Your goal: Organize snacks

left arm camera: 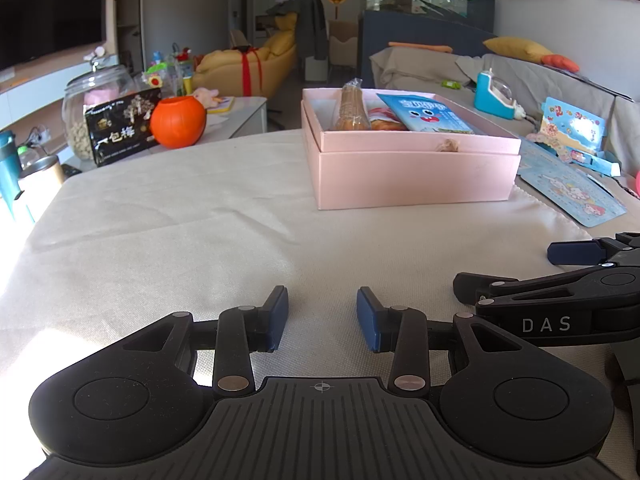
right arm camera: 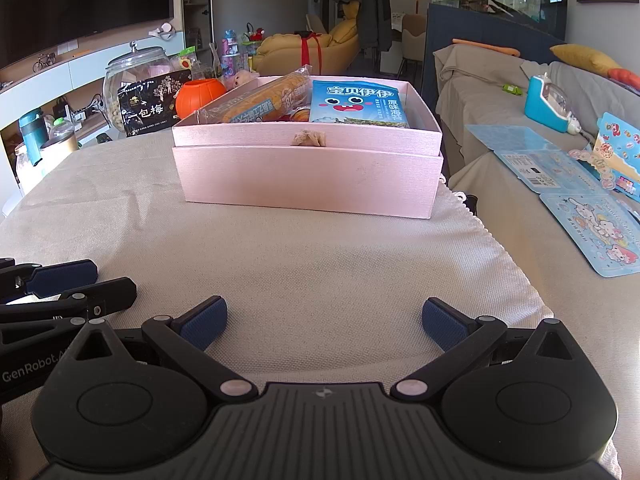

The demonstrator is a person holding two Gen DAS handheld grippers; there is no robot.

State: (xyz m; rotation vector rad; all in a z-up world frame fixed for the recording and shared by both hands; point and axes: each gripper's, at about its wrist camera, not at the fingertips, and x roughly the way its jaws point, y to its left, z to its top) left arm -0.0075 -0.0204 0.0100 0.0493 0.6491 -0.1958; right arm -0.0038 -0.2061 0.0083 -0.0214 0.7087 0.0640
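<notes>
Both grippers hover low over the desk's near edge, tilted down and empty: the left gripper (left arm camera: 322,318) with jaws narrow, the right gripper (right arm camera: 324,322) with jaws wide. Snacks already sit in the box (right arm camera: 308,178) by the far right corner. Reaching in could snag the tall roll (right arm camera: 256,100) and tip it out.

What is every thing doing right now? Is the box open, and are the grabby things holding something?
Pink box: open, no lid on top, snacks inside.
Blue snack packet: sealed, lying in the box.
Long wrapped snack: lying slanted in the box.
Black snack bag: standing upright behind the box, outside it.
Glass jar: lid on.
Left hand-held gripper: open, empty.
Right hand-held gripper: wide open, empty.
</notes>
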